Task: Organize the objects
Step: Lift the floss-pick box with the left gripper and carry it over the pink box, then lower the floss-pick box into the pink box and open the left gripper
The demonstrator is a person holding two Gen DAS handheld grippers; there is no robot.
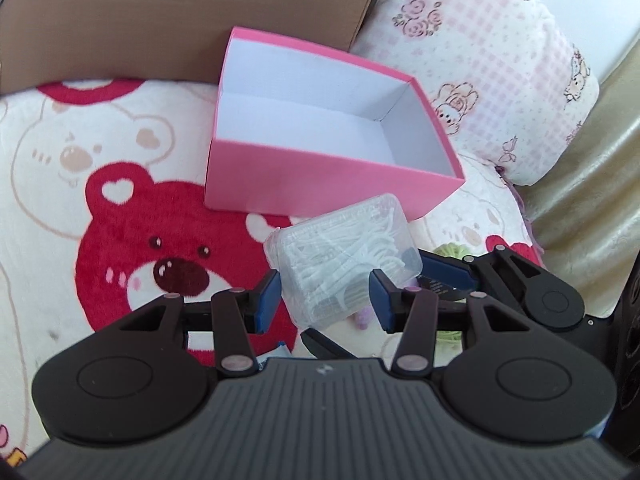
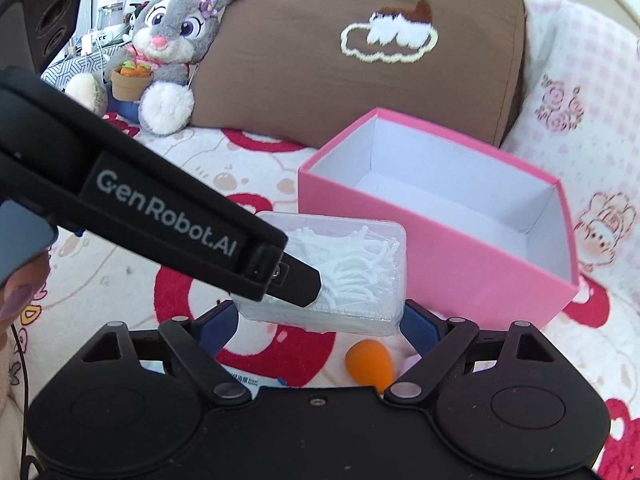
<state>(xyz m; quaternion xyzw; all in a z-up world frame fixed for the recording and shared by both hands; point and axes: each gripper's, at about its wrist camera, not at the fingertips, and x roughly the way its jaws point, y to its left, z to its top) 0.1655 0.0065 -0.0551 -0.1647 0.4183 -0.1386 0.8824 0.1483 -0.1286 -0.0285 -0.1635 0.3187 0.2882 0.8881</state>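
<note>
A clear plastic case of white floss picks (image 1: 340, 256) hangs in the air just in front of an empty pink box (image 1: 320, 176) with a white inside. My left gripper (image 1: 326, 300) is shut on the case, a blue pad pressing each of its long sides. In the right wrist view my right gripper (image 2: 320, 324) is shut on the same floss pick case (image 2: 352, 272), one pad at each short end. The left gripper's black finger (image 2: 296, 280) crosses over the case from the upper left. The pink box (image 2: 472, 276) stands open on the bear-print blanket, right of the case.
Under the case lies an orange egg-shaped sponge (image 2: 370, 364). A brown cushion (image 2: 340, 80) leans behind the pink box, with a grey plush rabbit (image 2: 172, 48) to its left. A pink checked pillow (image 1: 480, 72) lies to the right. A person's fingertip (image 2: 16, 296) shows at the left edge.
</note>
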